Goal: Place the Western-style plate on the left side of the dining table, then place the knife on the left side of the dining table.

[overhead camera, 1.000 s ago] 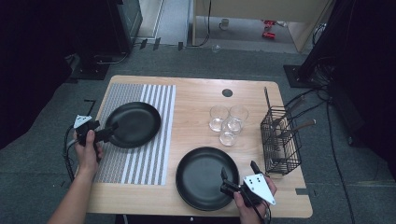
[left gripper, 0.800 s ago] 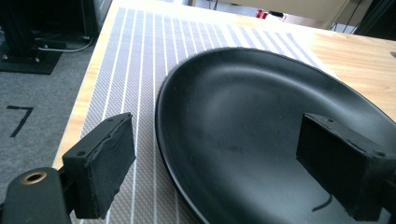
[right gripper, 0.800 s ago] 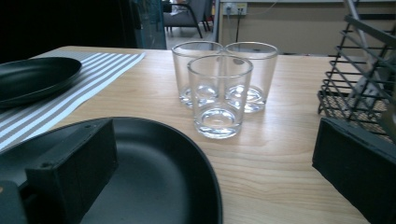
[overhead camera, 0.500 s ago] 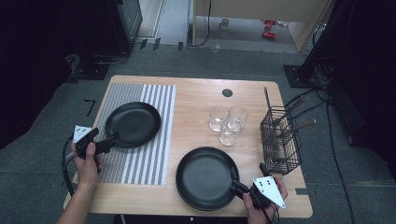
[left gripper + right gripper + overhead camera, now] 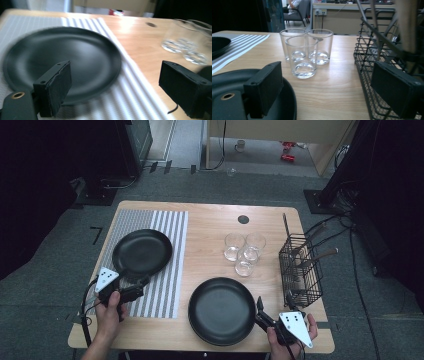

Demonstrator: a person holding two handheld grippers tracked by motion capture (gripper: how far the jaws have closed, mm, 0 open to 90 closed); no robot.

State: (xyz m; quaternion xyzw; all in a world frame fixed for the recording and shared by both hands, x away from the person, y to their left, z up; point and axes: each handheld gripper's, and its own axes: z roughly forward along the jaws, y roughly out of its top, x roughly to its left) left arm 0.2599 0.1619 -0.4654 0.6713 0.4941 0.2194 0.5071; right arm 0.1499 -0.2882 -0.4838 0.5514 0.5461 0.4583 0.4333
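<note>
Both claws have pulled back toward the person's edge of the table since the earlier frames: the left claw (image 5: 134,292), which a second ago sat against the left pan (image 5: 142,252), is now lying just off that pan's near rim, and the right claw (image 5: 262,316) has drawn away from the right pan (image 5: 222,310), its jaws having just been closing a little with nothing between them.

From the high view, the left hand (image 5: 111,307) is holding its claw over the striped mat (image 5: 165,265), with the left pan just ahead of it. The right hand (image 5: 290,332) is holding its claw just beside the right pan's right edge. Three glasses (image 5: 244,251) are standing ahead of that claw, and a wire basket (image 5: 300,270) is sitting ahead and to its right.

In the left gripper view, the left claw (image 5: 115,92) is standing wide open, gripping nothing. The left pan (image 5: 62,62) is lying just ahead of the left jaw on the mat (image 5: 135,90), and the blurred glasses (image 5: 187,42) are showing beyond the right jaw.

In the right gripper view, the right claw (image 5: 327,92) is also standing open and holding nothing. The right pan (image 5: 287,100) is lying under and behind the left jaw, the glasses (image 5: 304,55) are standing straight ahead, well apart from the jaws, and the basket (image 5: 377,55) is rising just behind the right jaw.
</note>
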